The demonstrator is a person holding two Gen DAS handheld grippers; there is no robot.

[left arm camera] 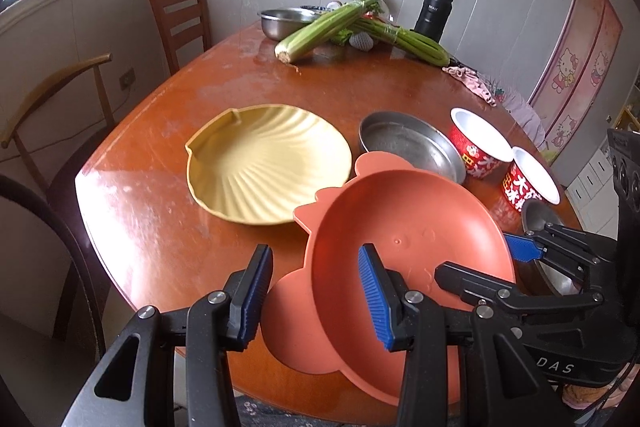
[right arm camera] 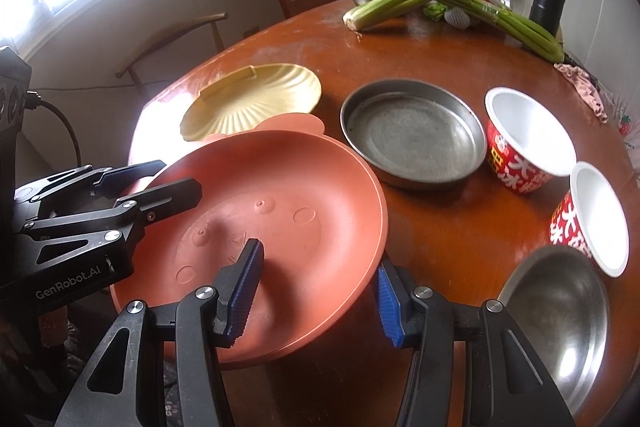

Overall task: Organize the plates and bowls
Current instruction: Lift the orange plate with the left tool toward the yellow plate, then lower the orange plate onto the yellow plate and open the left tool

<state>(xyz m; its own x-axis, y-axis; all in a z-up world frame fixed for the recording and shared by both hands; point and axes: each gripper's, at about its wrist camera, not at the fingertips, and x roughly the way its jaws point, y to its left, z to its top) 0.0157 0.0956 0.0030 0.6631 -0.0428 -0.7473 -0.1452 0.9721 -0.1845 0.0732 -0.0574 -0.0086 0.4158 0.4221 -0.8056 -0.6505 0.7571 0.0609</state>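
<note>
An orange animal-shaped plate (left arm camera: pixel 400 211) (right arm camera: pixel 280 179) hangs tilted over the near edge of the brown table (left arm camera: pixel 160 227). My left gripper (left arm camera: pixel 316 303) is shut on its left rim, one finger inside the dish and one outside. My right gripper (right arm camera: pixel 316 295) is shut on the opposite rim in the same way. Beyond it on the table lie a yellow shell-shaped plate (left arm camera: pixel 268 163) (right arm camera: pixel 256 99) and a round steel pan (left arm camera: pixel 408 143) (right arm camera: pixel 412 135). Two red paper bowls (right arm camera: pixel 524 143) (right arm camera: pixel 592 215) stand to the right. A steel bowl (right arm camera: pixel 560 311) sits near the right gripper.
At the table's far side lie celery stalks (left arm camera: pixel 320 31), another steel bowl (left arm camera: pixel 284 21), a black flask (left arm camera: pixel 434 13) and a pink cloth (left arm camera: pixel 472 83). Wooden chairs (left arm camera: pixel 182 23) stand at the left, along the wall.
</note>
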